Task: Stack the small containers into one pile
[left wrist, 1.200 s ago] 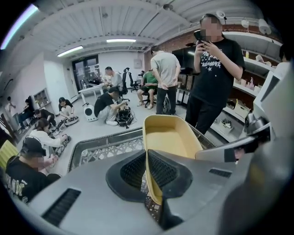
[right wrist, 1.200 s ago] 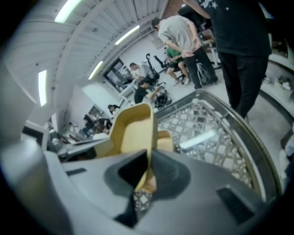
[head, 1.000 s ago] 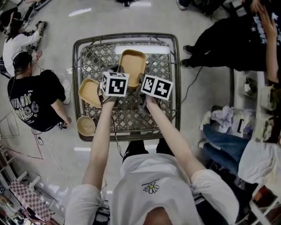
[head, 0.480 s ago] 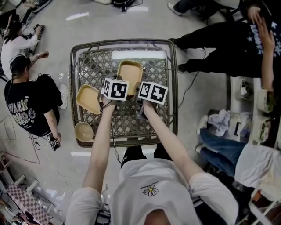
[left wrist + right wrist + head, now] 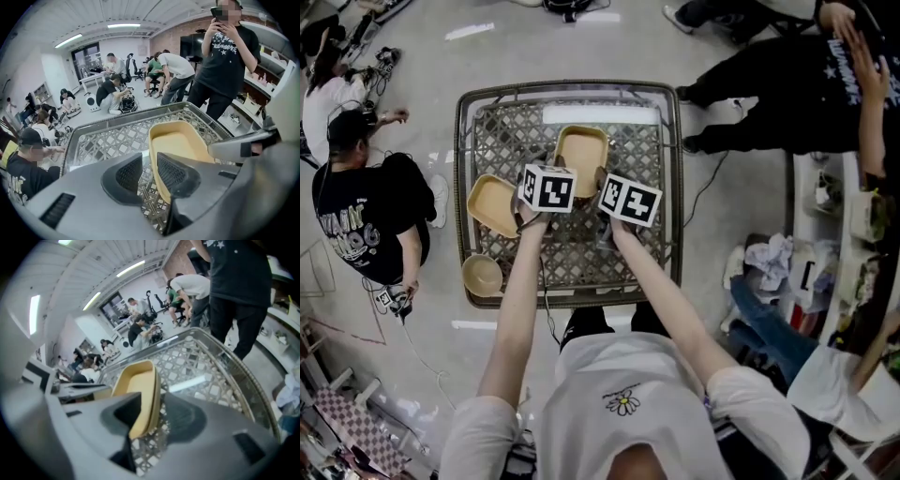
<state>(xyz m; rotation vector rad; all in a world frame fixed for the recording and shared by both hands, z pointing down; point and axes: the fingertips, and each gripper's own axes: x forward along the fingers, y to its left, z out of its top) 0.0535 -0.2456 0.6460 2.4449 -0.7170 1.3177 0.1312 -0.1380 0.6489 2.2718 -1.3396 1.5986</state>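
Observation:
A yellow rectangular container [image 5: 581, 152] sits at the far middle of the lattice table [image 5: 649, 225]. A second yellow container [image 5: 492, 203] lies at the table's left edge, and a round tan bowl [image 5: 482, 275] at the near-left corner. My left gripper [image 5: 547, 187] is at the middle container's near-left rim. In the left gripper view its jaws [image 5: 150, 171] are opening, with lattice in the gap and the container [image 5: 180, 140] beside the right pad. My right gripper [image 5: 630, 199] is opening too. Its jaws [image 5: 157, 416] stand wide around the container's right rim [image 5: 151, 394] without pressing it.
The table has a raised metal rim [image 5: 677, 169]. A person in black [image 5: 787, 84] stands just past the far-right corner. Two people [image 5: 366, 202] sit on the floor to the left. Shelves and clutter [image 5: 853, 234] stand on the right.
Both grippers stay at the near end of the middle container, which has not moved. Only the head view has shifted a little.

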